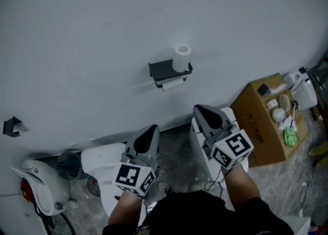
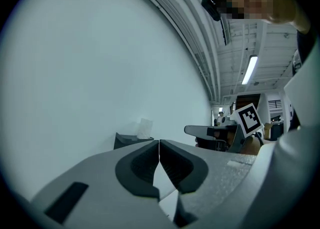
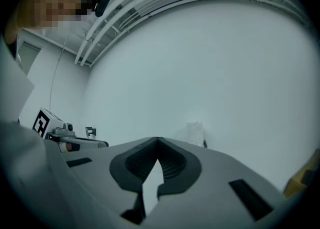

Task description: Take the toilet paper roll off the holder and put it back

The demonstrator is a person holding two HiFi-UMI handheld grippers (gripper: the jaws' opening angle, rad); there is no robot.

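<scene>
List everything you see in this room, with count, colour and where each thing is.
toilet paper roll: one, white, upright on top of the holder
holder: one, black, fixed on the wall, white paper hanging beneath it
wall: one, white, ahead
bracket: one, black, on the wall at far left
cardboard box: one, brown, on the floor at right, small items on top
appliance: one, white with a red part, bottom left
left hand-held gripper: one, grey, jaws shut, empty, short of the wall
right hand-held gripper: one, grey, jaws shut, empty, below the holder
</scene>
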